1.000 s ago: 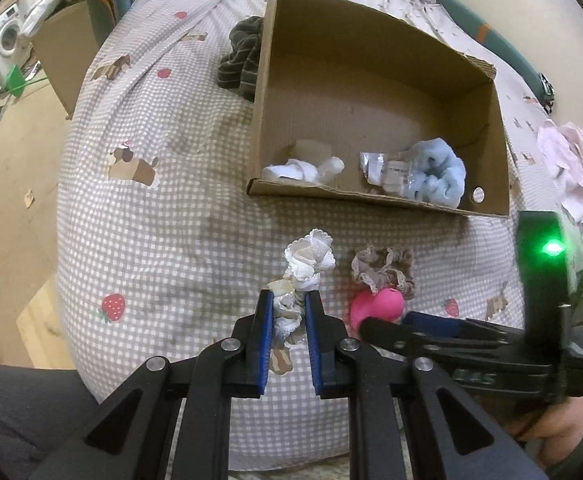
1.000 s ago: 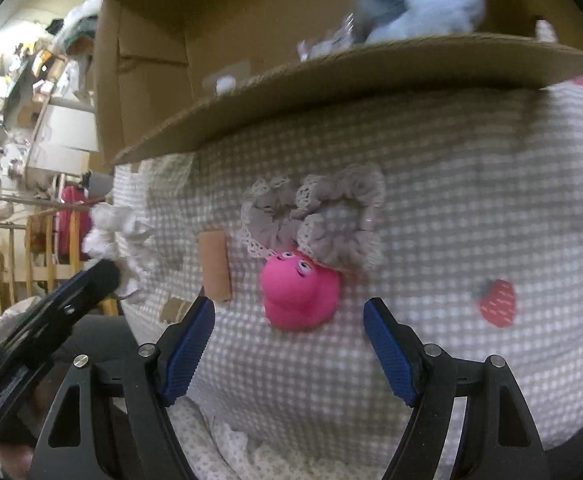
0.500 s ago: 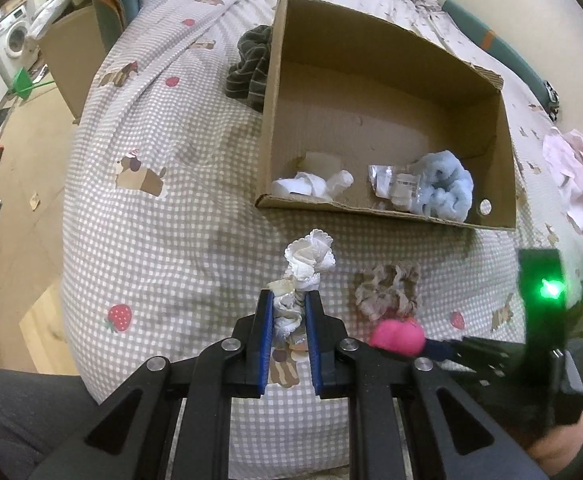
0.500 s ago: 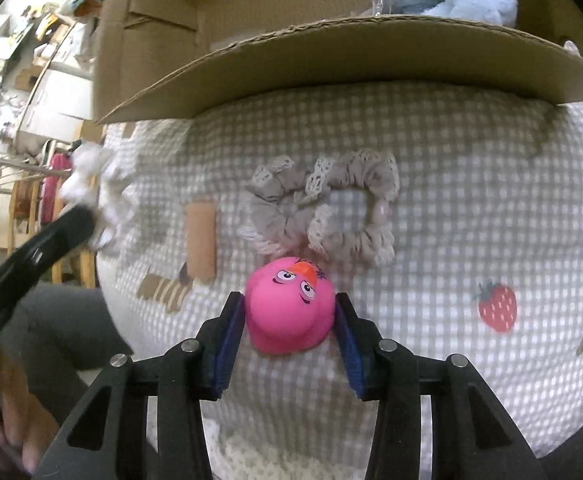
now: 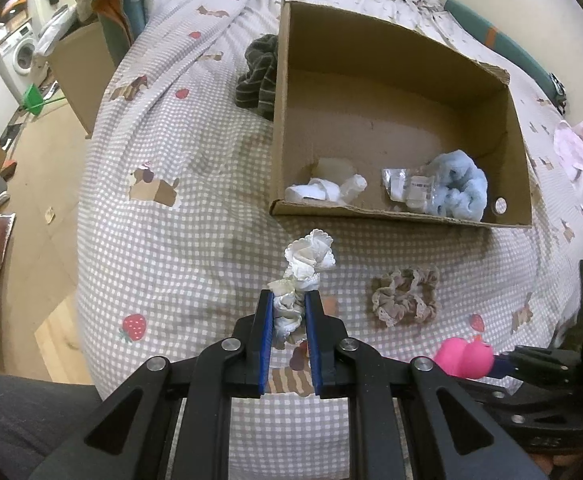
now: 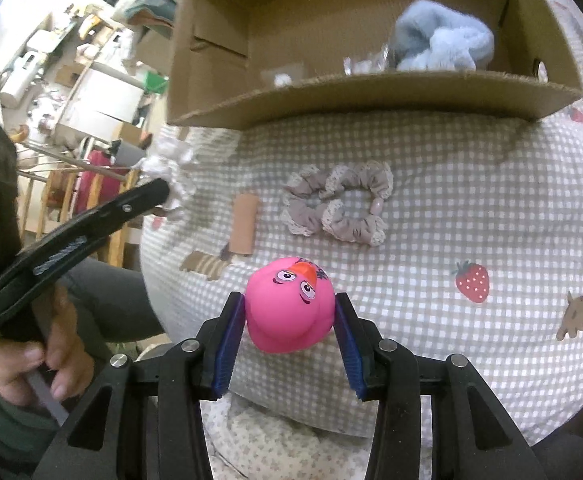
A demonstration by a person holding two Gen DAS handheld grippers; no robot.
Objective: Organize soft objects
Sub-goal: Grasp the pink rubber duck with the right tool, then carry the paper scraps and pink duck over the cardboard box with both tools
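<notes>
A checked bedspread (image 5: pixel 195 240) is covering the bed under both tools. The right tool (image 6: pixel 290 330) is clamping the pink rubber duck (image 6: pixel 289 312) by its flanks, squashy and slick-looking, so a mid-body hold seems safest. The left tool (image 5: pixel 287 334) is pinching a light white lace scrunchie (image 5: pixel 307 258). Ahead of both, the cardboard box (image 5: pixel 395 216) is standing open.

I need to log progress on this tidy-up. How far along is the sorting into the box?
Done: the cardboard box already holds a blue fluffy scrunchie and a white cloth. In hand: the left gripper grips a white lace scrunchie; the right gripper clamps a pink toy duck. Left: a beige scrunchie on the checked bedspread.
</notes>
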